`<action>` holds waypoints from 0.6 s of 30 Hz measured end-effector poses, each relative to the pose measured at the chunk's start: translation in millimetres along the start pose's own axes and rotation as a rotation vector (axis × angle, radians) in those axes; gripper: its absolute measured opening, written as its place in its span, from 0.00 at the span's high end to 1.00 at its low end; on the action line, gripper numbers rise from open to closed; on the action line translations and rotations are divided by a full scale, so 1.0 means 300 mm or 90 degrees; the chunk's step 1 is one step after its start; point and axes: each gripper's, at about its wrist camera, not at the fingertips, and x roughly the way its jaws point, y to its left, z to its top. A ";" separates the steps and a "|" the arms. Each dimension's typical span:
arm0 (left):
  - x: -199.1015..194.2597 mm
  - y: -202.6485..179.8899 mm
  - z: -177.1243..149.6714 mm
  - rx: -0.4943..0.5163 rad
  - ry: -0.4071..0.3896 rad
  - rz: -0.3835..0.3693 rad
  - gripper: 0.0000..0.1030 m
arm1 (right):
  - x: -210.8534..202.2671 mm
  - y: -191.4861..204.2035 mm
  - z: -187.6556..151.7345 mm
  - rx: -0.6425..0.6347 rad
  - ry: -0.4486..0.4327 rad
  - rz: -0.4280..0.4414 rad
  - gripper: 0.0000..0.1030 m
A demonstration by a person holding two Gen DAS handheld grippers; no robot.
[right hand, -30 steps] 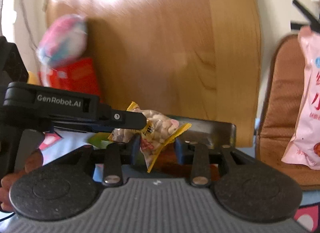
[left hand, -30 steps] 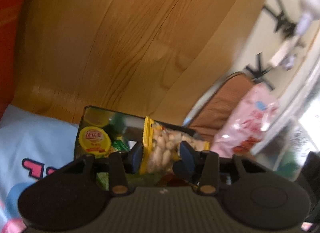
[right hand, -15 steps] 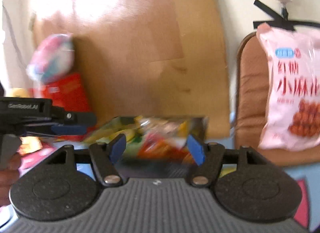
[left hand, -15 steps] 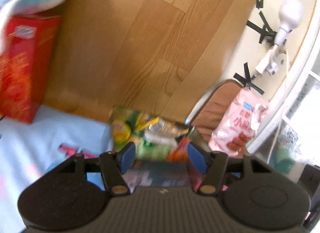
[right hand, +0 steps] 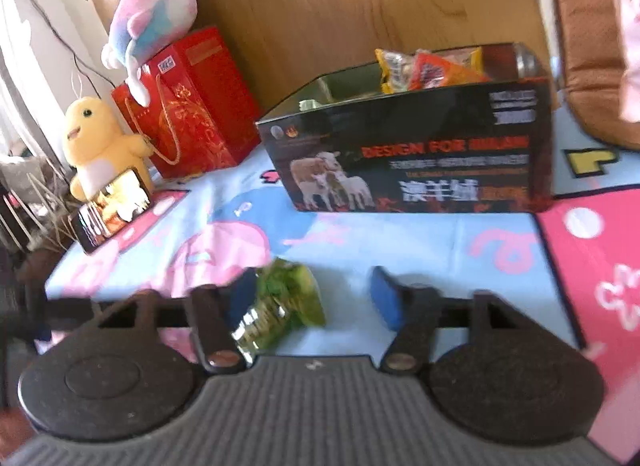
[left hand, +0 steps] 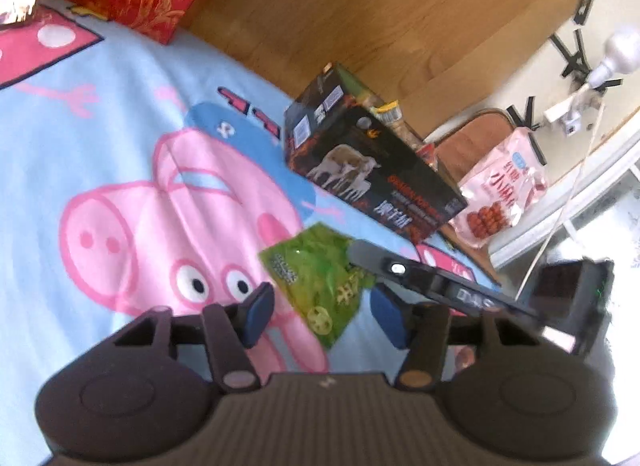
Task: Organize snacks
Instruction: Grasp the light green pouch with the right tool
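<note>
In the left wrist view, the left gripper [left hand: 326, 316] fills the bottom of the frame, its blue pads partly apart and closing. A green snack packet [left hand: 316, 274] lies flat on the blanket just above and between them, and neither pad presses on it. A black finger of the right gripper [left hand: 400, 268] reaches in from the lower right and lies across the packet's right edge.

In the right wrist view, the right gripper [right hand: 316, 298] sits low in the frame with its jaws closing. The green snack packet [right hand: 286, 300] lies crumpled between them, close against the left pad and clear of the right one. Its writing is too blurred to read.

Under everything is a pale blue blanket [right hand: 420, 242] printed with a pink cartoon pig.

Above the jaws, in the upper middle, stands an open black box [right hand: 416, 161]. Its side shows sheep, red words that look like "DESIGN FOR" and white Chinese characters too blurred to read. Yellow and orange snack packets [right hand: 428, 65] poke out of its top.

At the left stands a red gift bag [right hand: 192, 105] with gold patterns. A pink and blue plush toy [right hand: 152, 9] rests on it, and a yellow plush duck [right hand: 100, 145] sits beside it. A phone [right hand: 112, 209] with a lit screen leans in front of the duck.

In the left wrist view, a pink snack bag [left hand: 500, 193] with Chinese writing leans at the right edge.
</note>
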 end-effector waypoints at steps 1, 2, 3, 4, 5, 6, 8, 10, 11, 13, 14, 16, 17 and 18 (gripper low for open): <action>0.000 -0.008 -0.007 0.011 -0.007 0.005 0.50 | 0.019 -0.004 0.001 0.012 0.016 0.019 0.71; 0.002 -0.015 -0.011 0.018 -0.011 0.010 0.51 | 0.024 -0.008 -0.002 0.030 0.020 0.033 0.71; 0.002 -0.017 -0.014 0.023 -0.014 0.013 0.52 | 0.023 -0.012 -0.009 0.048 0.024 0.043 0.71; 0.004 -0.018 -0.017 0.026 -0.017 0.012 0.52 | 0.012 -0.010 -0.019 0.055 0.023 0.045 0.72; 0.004 -0.019 -0.019 0.029 -0.019 0.011 0.52 | -0.003 -0.017 -0.032 0.069 0.024 0.054 0.72; 0.003 -0.019 -0.023 0.033 -0.021 0.012 0.52 | -0.018 -0.030 -0.043 0.092 0.027 0.069 0.73; 0.006 -0.027 -0.027 0.043 -0.022 0.014 0.52 | -0.054 -0.059 -0.079 0.147 0.037 0.131 0.75; 0.008 -0.033 -0.034 0.047 -0.024 0.012 0.52 | -0.099 -0.069 -0.115 0.170 0.031 0.168 0.75; 0.012 -0.035 -0.037 0.046 -0.021 0.007 0.52 | -0.114 -0.065 -0.133 0.173 0.027 0.177 0.75; 0.017 -0.043 -0.043 0.047 -0.020 0.003 0.52 | -0.121 -0.050 -0.157 0.168 0.031 0.176 0.75; 0.018 -0.046 -0.045 0.050 -0.021 0.006 0.52 | -0.118 -0.039 -0.164 0.159 0.033 0.155 0.76; 0.015 -0.040 -0.042 0.039 -0.018 0.000 0.52 | -0.117 -0.027 -0.160 0.150 0.033 0.136 0.80; 0.012 -0.026 -0.039 0.020 -0.016 -0.010 0.52 | -0.125 -0.029 -0.162 0.150 0.025 0.137 0.80; 0.008 -0.014 -0.036 0.005 -0.015 -0.016 0.50 | -0.127 -0.031 -0.164 0.156 0.021 0.138 0.81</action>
